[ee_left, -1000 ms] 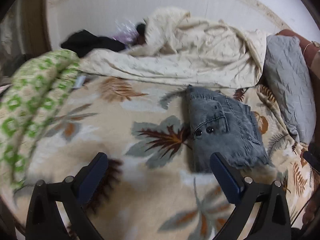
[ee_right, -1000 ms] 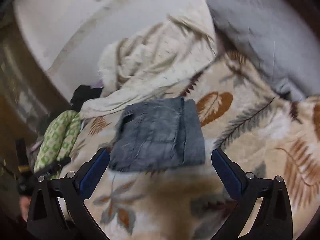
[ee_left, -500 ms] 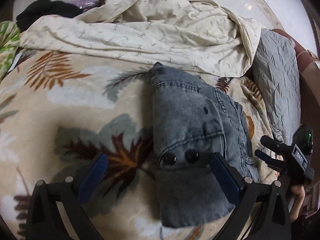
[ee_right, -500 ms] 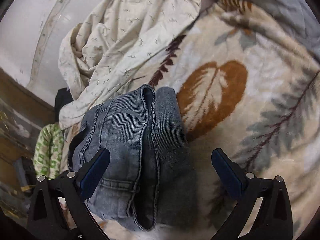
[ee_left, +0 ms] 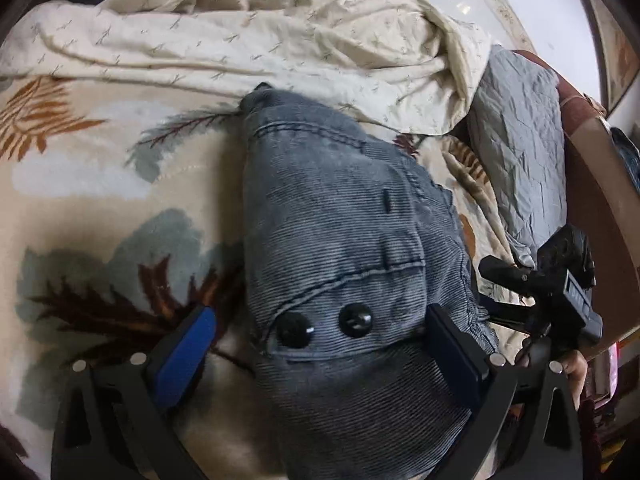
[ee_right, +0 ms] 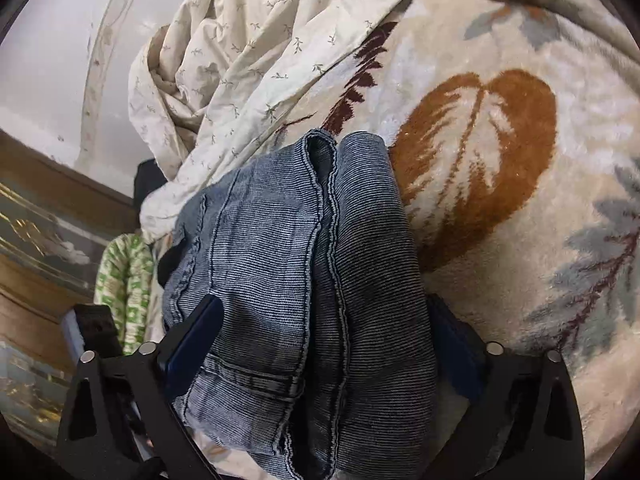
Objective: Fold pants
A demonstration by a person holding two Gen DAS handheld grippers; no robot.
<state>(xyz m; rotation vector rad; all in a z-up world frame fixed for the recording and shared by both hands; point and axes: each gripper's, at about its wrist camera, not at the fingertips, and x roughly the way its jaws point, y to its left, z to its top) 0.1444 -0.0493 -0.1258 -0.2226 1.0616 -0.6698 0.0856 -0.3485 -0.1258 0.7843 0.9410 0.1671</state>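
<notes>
The folded grey-blue corduroy pants [ee_left: 344, 240] lie on a leaf-patterned blanket [ee_left: 100, 200]; two black buttons [ee_left: 324, 324] face the left wrist view. My left gripper [ee_left: 320, 344] is open, its jaws straddling the near end of the bundle, apart from it on the left side. In the right wrist view the pants [ee_right: 304, 292] show their stacked seams and hems. My right gripper [ee_right: 320, 340] is open, its jaws either side of the bundle's near end. The right gripper also shows in the left wrist view [ee_left: 560, 292] at the pants' right.
A crumpled cream sheet [ee_left: 260, 32] lies just behind the pants. A grey pillow [ee_left: 520, 152] lies at the right by a brown headboard [ee_left: 592, 184]. A green-and-white rolled quilt [ee_right: 128, 284] sits at the bed's far left. The blanket [ee_right: 500, 160] spreads to the right.
Both grippers have moved in close to the folded pants, which now fill the space between each pair of open jaws. The pants have not shifted on the blanket.
</notes>
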